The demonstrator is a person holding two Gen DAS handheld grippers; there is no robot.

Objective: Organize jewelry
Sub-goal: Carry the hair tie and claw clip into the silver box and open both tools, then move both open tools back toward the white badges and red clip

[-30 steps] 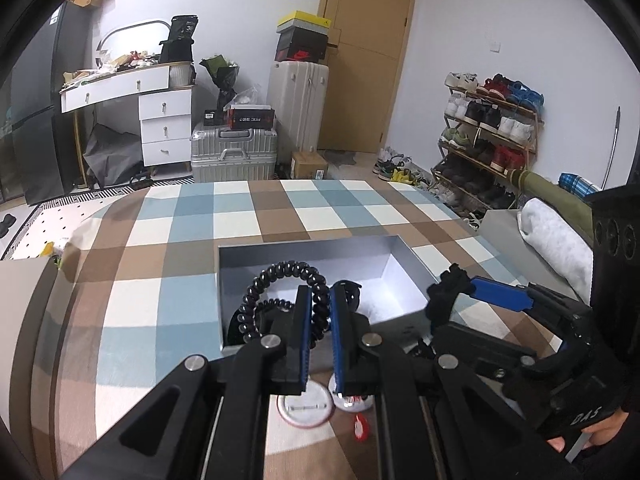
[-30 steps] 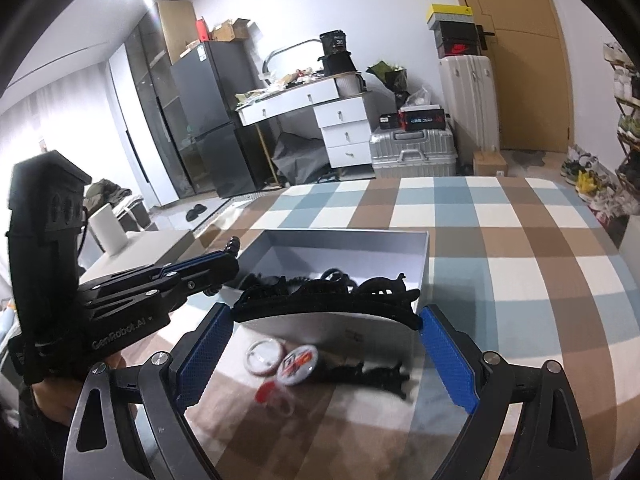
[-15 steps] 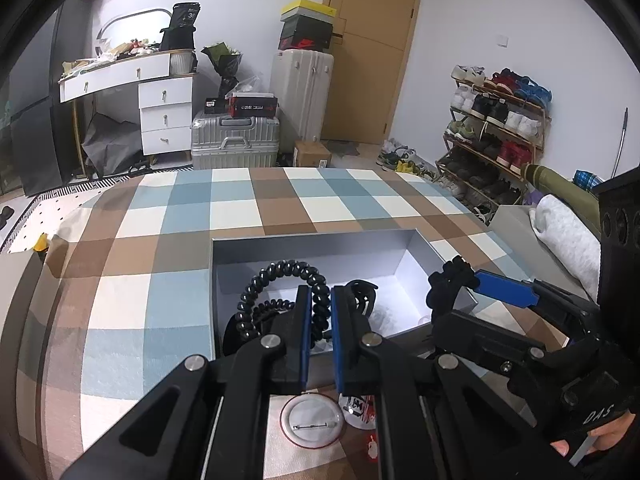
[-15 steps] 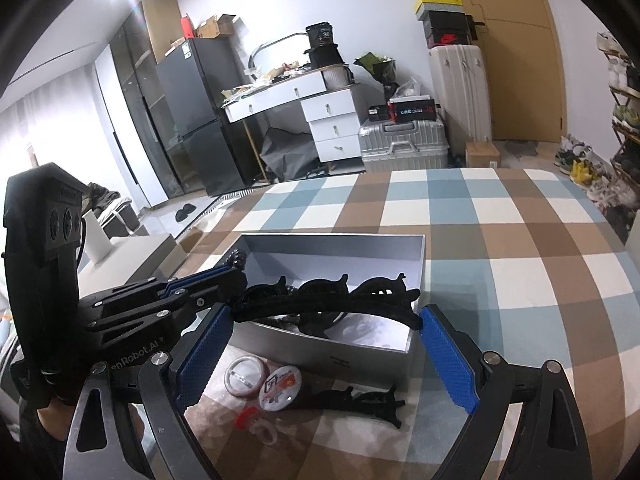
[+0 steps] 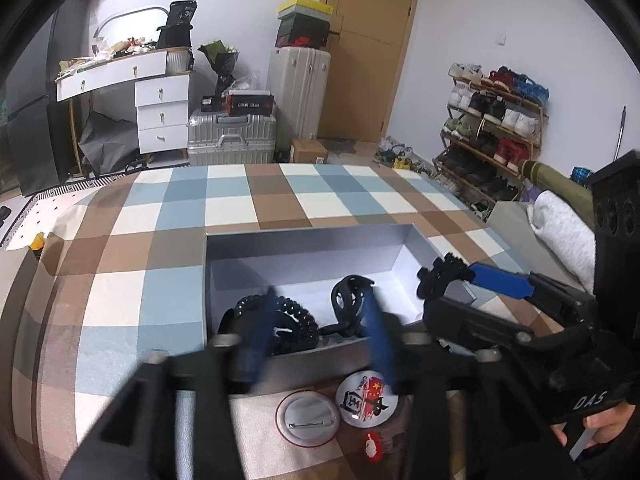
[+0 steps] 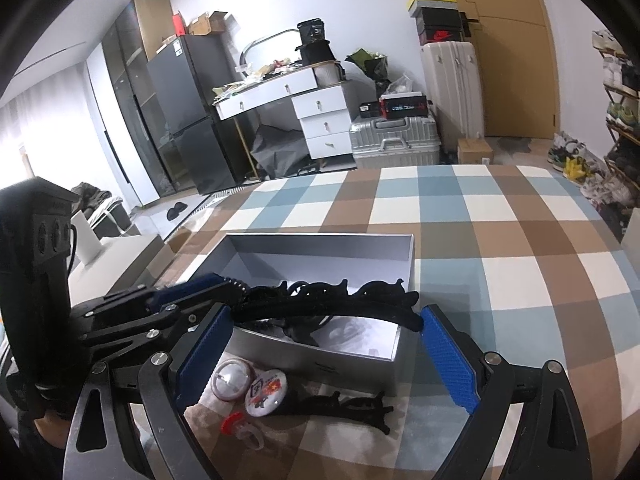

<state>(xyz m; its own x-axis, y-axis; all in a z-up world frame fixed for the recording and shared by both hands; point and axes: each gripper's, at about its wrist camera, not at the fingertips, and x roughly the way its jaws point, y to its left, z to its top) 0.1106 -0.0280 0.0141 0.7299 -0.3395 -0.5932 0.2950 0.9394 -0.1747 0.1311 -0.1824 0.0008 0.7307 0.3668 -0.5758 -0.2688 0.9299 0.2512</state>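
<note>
Black beaded coil [image 5: 288, 320] lying in the near left corner of the open grey box [image 5: 304, 240], on the checked bedcover [image 5: 160, 288]. Left hand-held gripper [image 5: 320, 332] opening above it, blue fingers [image 5: 378, 336] blurred, nothing pinched between them. Right hand-held gripper [image 6: 324, 356] spread wide, pinching a long black hair clip [image 6: 332, 304] end to end over the box's near rim. Two badges [image 5: 362, 398] and another clip [image 6: 348, 406] at 6 o'clock of the box. Open bedcover from 9 through 3 o'clock.
</note>
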